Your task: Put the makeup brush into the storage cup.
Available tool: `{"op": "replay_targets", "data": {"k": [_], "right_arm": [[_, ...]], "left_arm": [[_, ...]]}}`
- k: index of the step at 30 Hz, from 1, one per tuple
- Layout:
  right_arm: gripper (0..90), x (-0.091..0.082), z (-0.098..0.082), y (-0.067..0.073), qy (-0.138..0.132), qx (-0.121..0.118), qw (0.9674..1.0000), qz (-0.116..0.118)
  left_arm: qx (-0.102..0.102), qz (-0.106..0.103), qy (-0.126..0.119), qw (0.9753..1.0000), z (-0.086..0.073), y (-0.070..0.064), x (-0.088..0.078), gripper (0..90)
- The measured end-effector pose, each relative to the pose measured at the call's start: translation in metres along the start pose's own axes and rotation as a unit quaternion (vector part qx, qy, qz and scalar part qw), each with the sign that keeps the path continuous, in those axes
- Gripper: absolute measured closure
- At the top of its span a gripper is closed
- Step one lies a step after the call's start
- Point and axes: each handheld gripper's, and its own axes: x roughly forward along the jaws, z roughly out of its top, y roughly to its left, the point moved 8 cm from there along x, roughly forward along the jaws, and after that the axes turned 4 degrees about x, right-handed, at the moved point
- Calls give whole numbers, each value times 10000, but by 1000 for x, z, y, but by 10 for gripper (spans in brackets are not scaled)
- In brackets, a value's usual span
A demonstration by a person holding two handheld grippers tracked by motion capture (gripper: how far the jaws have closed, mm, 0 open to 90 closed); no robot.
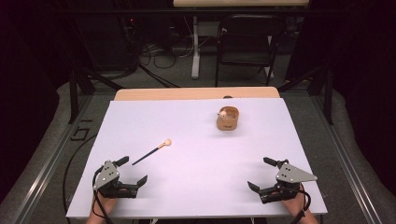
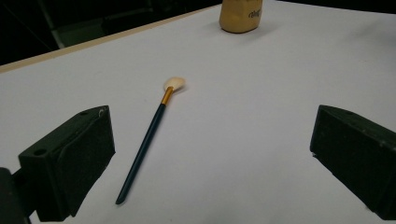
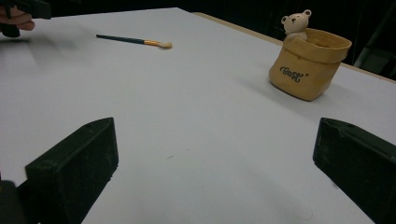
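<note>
A: Left gripper (image 1: 131, 170), right gripper (image 1: 260, 173)?
B: Both released, jaws wide, nothing btwn; resting near front edge of white-covered bench (image 1: 196, 186), well apart.
A: Slim dark-handled brush w/ gold ferrule, pale tip (image 2: 148, 135)?
B: Flat on bench, just ahead of left gripper, untouched. Tan sack-shaped ceramic pot w/ small bear figure (image 3: 309, 63) upright farther back, nearer right side.
</note>
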Motion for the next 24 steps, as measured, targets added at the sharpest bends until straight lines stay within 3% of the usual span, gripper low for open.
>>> {"op": "replay_targets", "data": {"k": [15, 24], "right_arm": [[0, 2, 0, -1, 14, -2, 10000, -4], [0, 2, 0, -1, 26, 3, 10000, 0]], "left_arm": [[0, -33, 37, 10000, 6, 3, 17, 0], [46, 100, 48, 9999, 11, 11, 22, 0]]}}
